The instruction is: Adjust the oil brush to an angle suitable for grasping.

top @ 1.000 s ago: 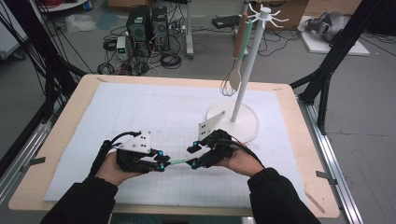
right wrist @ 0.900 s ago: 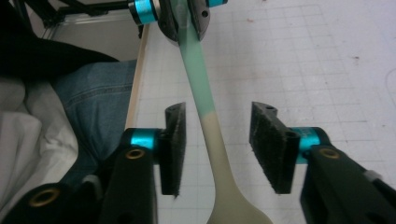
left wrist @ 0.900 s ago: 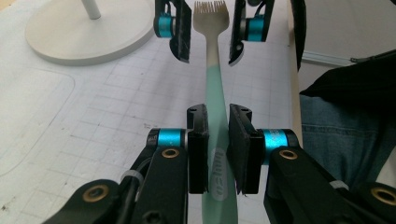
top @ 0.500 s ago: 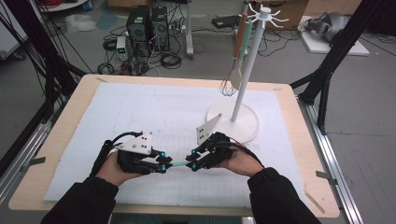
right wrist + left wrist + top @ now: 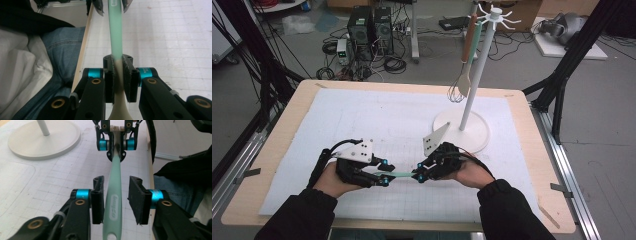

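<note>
Utensil [image 5: 115,185] between both tools, no container nearby.

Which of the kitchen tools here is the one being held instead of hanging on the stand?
The mint-handled utensil: it lies level above the mat, the right gripper clamped on it, the left gripper opening around its handle. The whisk and the spatula hang from the stand.

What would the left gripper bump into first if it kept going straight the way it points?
Probably the right gripper, facing it close ahead. The left gripper has just loosened its fingers around the mint-green plastic utensil handle, which the right one clamps at the far end. Depth is hard to judge.
</note>
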### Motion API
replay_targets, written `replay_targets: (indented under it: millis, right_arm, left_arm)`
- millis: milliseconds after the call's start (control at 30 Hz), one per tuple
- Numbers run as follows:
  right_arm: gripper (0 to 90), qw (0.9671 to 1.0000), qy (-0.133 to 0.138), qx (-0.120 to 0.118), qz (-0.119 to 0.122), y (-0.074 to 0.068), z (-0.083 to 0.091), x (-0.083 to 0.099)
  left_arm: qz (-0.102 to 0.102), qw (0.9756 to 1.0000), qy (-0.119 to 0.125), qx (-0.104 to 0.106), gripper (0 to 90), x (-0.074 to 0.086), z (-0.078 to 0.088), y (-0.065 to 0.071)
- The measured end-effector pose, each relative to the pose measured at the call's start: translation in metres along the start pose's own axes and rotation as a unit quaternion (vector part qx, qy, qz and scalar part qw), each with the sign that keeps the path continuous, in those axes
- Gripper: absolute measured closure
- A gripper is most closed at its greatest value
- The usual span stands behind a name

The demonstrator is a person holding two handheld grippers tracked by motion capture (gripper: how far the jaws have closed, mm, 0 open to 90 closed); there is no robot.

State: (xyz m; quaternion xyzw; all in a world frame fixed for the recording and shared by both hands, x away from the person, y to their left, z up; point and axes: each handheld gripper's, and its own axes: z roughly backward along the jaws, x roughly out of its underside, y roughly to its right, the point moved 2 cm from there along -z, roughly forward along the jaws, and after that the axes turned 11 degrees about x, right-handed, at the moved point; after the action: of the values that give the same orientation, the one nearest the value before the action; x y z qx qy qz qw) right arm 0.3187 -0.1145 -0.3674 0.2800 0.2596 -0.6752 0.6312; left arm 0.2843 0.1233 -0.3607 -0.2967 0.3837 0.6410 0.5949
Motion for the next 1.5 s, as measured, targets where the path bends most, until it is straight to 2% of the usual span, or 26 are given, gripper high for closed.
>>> replay_targets:
  millis: [100, 233, 333, 733, 867, 1000, 1100, 1267, 1367, 1467, 1500]
  right_arm:
    - [81.7, 0.9999, 0.007, 0.007, -0.003, 0.002, 0.004, 0.001]
    - [81.7, 0.9998, 0.013, 0.013, -0.007, 0.003, 0.008, 0.001]
    - [81.7, 0.9996, 0.021, 0.016, -0.008, 0.003, 0.012, 0.001]
    - [81.6, 0.9992, 0.029, 0.028, -0.003, 0.003, 0.015, 0.001]
    - [81.6, 0.9991, 0.028, 0.031, -0.001, 0.003, 0.015, 0.001]
    - [81.5, 0.999, 0.025, 0.037, 0.0, 0.002, 0.015, 0.001]
    - [80.8, 0.999, 0.02, 0.039, -0.001, 0.003, 0.014, 0.001]
    - [79.1, 0.9993, 0.014, 0.033, -0.01, 0.004, 0.012, 0.003]
    - [80.4, 0.9994, 0.009, 0.032, -0.008, 0.004, 0.011, 0.003]
    - [82.1, 0.999, -0.004, 0.042, 0.013, 0.0, 0.009, 0.002]
    - [82.2, 0.9987, 0.0, 0.048, 0.017, -0.001, 0.008, 0.001]
  left_arm:
    - [0.008, 0.9999, 0.004, -0.011, 59.7, 0.001, 0.004, -0.002]
    - [0.014, 0.9997, 0.011, -0.017, 58.5, 0.001, 0.009, -0.003]
    - [0.022, 0.9994, 0.021, -0.019, 58.9, 0.001, 0.012, -0.004]
    - [0.029, 0.9989, 0.019, -0.031, 64.4, 0.002, 0.012, -0.005]
    - [0.025, 0.9991, 0.013, -0.032, 69.5, 0.002, 0.012, -0.006]
    - [0.025, 0.9992, 0.008, -0.032, 70.5, 0.002, 0.011, -0.005]
    - [0.01, 0.9995, 0.001, -0.031, 71.8, 0.002, 0.01, -0.004]
    - [-0.004, 0.9995, -0.007, -0.031, 74.4, 0.002, 0.008, -0.001]
    - [0.005, 0.9995, -0.01, -0.029, 73.8, 0.003, 0.008, -0.002]
    - [0.019, 0.9994, -0.001, -0.029, 72.6, 0.004, 0.009, -0.005]
    - [0.024, 0.9993, 0.001, -0.029, 72.5, 0.004, 0.01, -0.005]
